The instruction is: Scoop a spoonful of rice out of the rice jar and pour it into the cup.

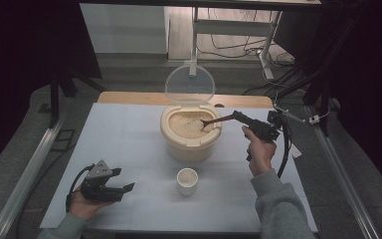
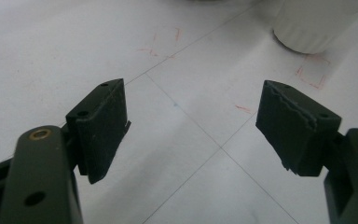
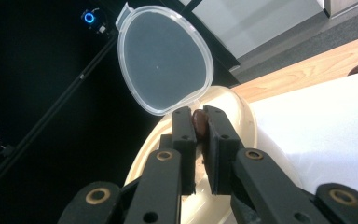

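Note:
A cream rice bin [image 1: 190,134] stands mid-table with its clear lid [image 1: 189,83] flipped up behind it; pale grain fills it. My right gripper [image 1: 239,117] is shut on the handle of a brown wooden spoon [image 1: 213,121], whose bowl dips into the grain. In the right gripper view the jaws pinch the brown spoon handle [image 3: 199,120] in front of the bin rim [image 3: 242,112] and the lid [image 3: 165,58]. A small white cup [image 1: 187,180] sits in front of the bin. My left gripper [image 1: 127,188] rests open at the front left, with nothing between its pads [image 2: 103,126]; the cup [image 2: 314,23] shows ahead.
The white tabletop [image 1: 129,144] has faint grid lines and red marks [image 2: 314,74] near the cup. A wooden strip [image 1: 129,97] runs along the far edge. Metal rails [image 1: 27,174] flank the table, and cables lie on the floor behind.

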Available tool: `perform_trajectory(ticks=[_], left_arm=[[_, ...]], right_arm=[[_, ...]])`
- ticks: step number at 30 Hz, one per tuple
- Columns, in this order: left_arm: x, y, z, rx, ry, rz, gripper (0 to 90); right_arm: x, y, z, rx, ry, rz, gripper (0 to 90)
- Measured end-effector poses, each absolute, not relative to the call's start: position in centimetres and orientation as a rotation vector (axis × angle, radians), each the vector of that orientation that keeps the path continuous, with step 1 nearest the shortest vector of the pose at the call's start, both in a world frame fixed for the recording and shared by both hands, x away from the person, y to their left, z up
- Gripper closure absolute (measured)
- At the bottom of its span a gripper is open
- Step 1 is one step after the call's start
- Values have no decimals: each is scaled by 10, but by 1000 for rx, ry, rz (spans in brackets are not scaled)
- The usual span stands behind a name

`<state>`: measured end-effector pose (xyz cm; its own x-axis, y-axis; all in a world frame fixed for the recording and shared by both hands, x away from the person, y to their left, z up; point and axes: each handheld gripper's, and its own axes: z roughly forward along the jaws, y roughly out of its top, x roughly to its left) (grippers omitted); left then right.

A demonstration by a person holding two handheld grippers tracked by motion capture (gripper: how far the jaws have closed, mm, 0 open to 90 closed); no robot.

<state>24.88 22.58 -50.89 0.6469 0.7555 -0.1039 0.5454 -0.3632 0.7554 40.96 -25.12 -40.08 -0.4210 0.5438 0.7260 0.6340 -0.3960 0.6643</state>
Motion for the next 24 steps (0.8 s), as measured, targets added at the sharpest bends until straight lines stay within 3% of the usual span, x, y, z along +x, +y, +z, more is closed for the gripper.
perform_trajectory(ticks=[24], left_arm=[[250, 224, -510, 2080, 1005, 340, 244]], right_arm=[[414, -265, -400, -1649, -1555, -1971, 837]])
